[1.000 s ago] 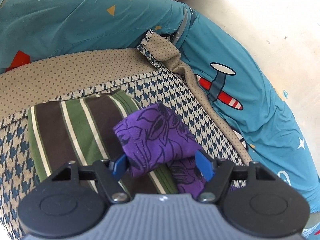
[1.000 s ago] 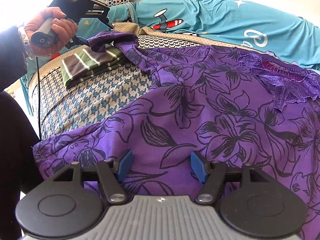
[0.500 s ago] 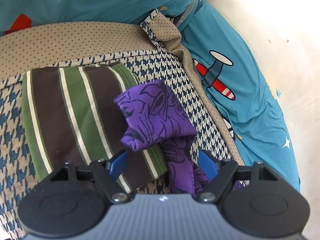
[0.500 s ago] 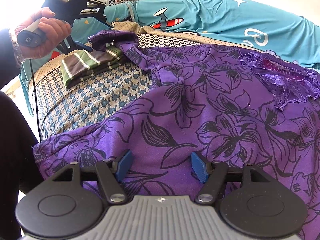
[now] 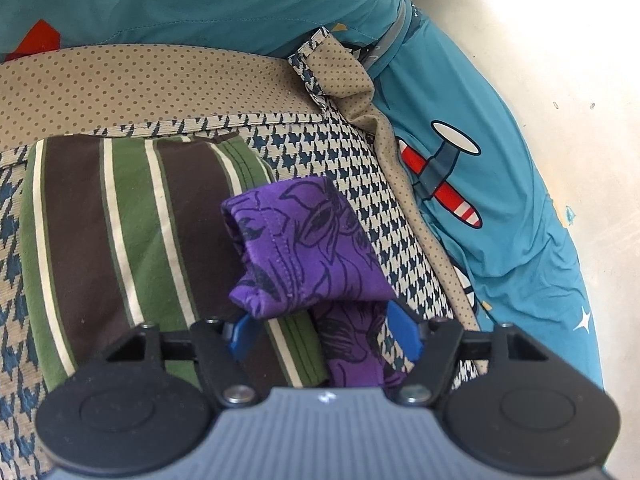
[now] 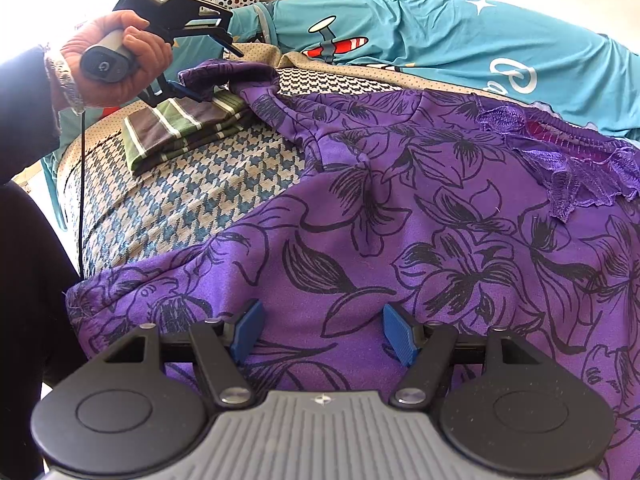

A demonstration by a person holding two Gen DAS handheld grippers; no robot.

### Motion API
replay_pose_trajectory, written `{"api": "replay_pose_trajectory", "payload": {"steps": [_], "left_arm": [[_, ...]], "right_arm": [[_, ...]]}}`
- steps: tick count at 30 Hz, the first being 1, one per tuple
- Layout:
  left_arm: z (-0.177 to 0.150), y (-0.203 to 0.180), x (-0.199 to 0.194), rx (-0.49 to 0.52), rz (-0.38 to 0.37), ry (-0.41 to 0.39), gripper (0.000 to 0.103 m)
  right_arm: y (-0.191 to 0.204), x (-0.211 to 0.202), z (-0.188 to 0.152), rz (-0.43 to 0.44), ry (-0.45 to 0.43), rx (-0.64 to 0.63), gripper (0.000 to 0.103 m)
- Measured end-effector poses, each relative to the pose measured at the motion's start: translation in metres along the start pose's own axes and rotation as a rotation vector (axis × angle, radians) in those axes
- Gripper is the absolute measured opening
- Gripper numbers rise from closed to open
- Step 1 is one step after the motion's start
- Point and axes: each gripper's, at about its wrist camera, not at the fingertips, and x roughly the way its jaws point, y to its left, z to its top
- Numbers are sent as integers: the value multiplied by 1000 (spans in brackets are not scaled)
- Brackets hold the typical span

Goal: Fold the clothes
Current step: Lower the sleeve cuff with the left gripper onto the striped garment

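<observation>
So, working surface: you are standing at a houndstooth cover (image 6: 188,200) with a dotted tan border, spread over a teal printed sheet (image 6: 460,36) that is running along the far side.
Purple top: the purple floral top (image 6: 400,208) is lying spread across the near right of the cover, lace neckline to the right, hem hanging toward you.
Striped garment: a folded green and brown striped piece (image 5: 132,240) is sitting on the cover at the far left, with the purple sleeve end resting on its right edge.
Sleeve: the sleeve cuff (image 5: 304,244) is lying bunched and doubled over, stretched out away from the body of the top.
Left gripper: you are holding the left gripper (image 5: 322,334) just over the cuff with its blue fingers apart, one on either side of the cloth, gripping nothing.
Right gripper: you are hovering the right gripper (image 6: 322,330) low over the hem side of the top, fingers apart and clear of the fabric.
Step in hand: by my reading, you are dealing with the sleeve, either setting it down or going in for a fresh hold; these views are fitting both.
Next move: whichever it is, the cuff is wanting a clean pinch through both layers, clear of the striped piece underneath.
</observation>
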Motion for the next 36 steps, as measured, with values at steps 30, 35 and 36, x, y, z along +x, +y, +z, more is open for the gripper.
{"api": "replay_pose_trajectory", "payload": {"steps": [30, 35, 36], "left_arm": [[10, -18, -42, 265, 679, -427, 1], [8, -10, -41, 200, 449, -245, 6], [6, -10, -41, 188, 409, -214, 6]], "right_arm": [[5, 2, -1, -12, -9, -20, 66], [6, 3, -1, -14, -10, -24, 67], [7, 3, -1, -14, -10, -25, 67]]}}
